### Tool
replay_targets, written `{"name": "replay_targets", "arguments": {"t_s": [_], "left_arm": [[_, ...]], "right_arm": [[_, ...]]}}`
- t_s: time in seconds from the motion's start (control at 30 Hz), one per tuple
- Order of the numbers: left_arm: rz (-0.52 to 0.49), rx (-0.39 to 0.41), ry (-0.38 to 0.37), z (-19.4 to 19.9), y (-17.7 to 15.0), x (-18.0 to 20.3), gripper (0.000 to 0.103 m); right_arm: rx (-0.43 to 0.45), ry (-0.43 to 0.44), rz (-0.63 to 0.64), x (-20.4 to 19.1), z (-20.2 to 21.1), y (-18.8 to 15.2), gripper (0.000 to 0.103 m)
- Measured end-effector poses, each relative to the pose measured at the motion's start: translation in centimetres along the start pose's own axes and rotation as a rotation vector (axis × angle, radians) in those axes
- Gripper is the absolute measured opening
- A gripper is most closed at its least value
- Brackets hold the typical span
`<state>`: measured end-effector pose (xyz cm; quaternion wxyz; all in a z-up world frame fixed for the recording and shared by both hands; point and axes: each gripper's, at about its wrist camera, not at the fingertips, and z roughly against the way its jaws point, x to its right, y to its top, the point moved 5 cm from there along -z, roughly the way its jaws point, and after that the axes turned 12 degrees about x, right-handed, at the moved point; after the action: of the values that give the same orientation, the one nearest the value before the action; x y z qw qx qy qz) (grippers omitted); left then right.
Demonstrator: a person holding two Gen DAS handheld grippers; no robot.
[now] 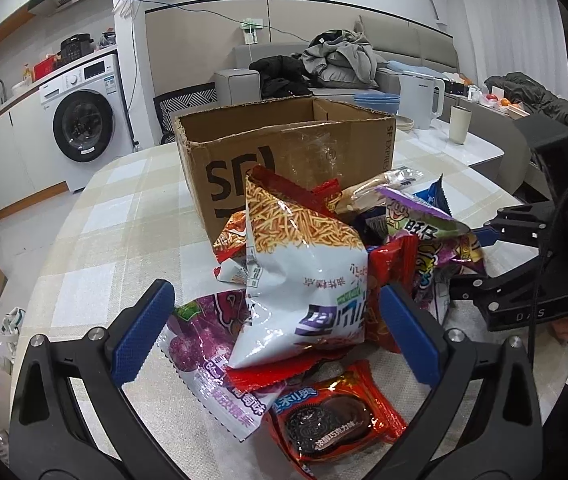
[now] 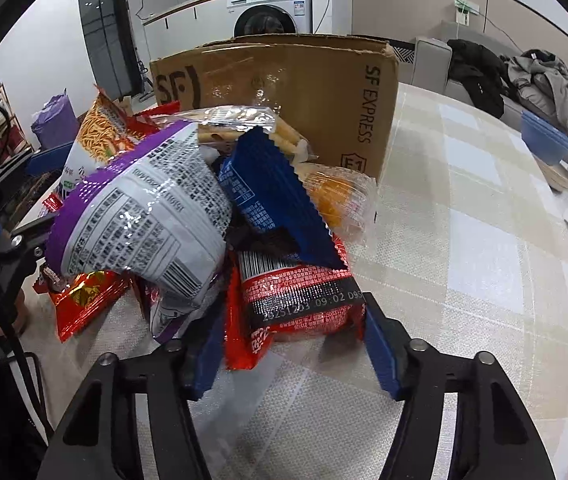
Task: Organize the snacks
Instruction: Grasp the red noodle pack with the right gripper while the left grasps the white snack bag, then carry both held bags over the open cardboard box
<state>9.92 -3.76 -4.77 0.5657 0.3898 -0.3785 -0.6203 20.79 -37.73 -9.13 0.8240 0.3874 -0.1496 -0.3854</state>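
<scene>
Your left gripper (image 1: 275, 328) stands open around the white noodle-snack bag (image 1: 304, 280), pads clear of it, with the purple candy packet (image 1: 211, 344) under the left pad. Your right gripper (image 2: 292, 344) has its pads against both sides of the red packet (image 2: 304, 300), gripping it. One cardboard box (image 1: 284, 148) stands just behind the heap on the checked table (image 1: 95, 240). I count roughly ten packets; those beneath overlap too much for a sure count.
</scene>
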Motion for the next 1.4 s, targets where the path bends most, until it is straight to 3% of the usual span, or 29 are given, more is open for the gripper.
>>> {"name": "replay_targets", "arguments": {"t_s": [0.07, 0.23, 0.43, 0.67, 0.73, 0.77, 0.93, 1.0, 1.4], "left_arm": [[-0.003, -0.004, 0.005, -0.1, 0.0, 0.0, 0.102], [0.001, -0.003, -0.001, 0.0, 0.0, -0.1, 0.102], [-0.004, 0.01, -0.001, 0.6, 0.2, -0.1, 0.102], [-0.012, -0.001, 0.005, 0.2, -0.2, 0.0, 0.099], [-0.021, -0.005, 0.012, 0.1, -0.2, 0.0, 0.094], [-0.02, -0.014, 0.004, -0.1, -0.3, 0.0, 0.085], [-0.024, -0.047, -0.019, -0.9, -0.5, 0.5, 0.067], [-0.033, -0.05, -0.022, -1.0, -0.5, 0.8, 0.055], [0.069, 0.02, -0.033, 0.5, 0.3, -0.9, 0.049]], "right_arm": [[0.012, -0.005, 0.011, -0.2, 0.2, 0.0, 0.053], [0.028, -0.005, 0.004, -0.2, 0.7, 0.2, 0.048], [0.059, -0.001, -0.015, 0.4, 2.3, -0.5, 0.048], [0.155, 0.022, -0.059, 1.2, 4.5, 0.1, 0.048], [0.172, 0.025, -0.054, 1.1, 5.0, 0.4, 0.048], [0.179, 0.028, -0.05, 0.9, 5.2, 0.5, 0.048], [0.19, 0.026, -0.05, 1.2, 5.5, 0.4, 0.048], [0.199, 0.024, -0.051, 1.1, 5.8, 0.3, 0.048], [0.336, 0.03, -0.089, 2.0, 8.0, 1.6, 0.048]]}}
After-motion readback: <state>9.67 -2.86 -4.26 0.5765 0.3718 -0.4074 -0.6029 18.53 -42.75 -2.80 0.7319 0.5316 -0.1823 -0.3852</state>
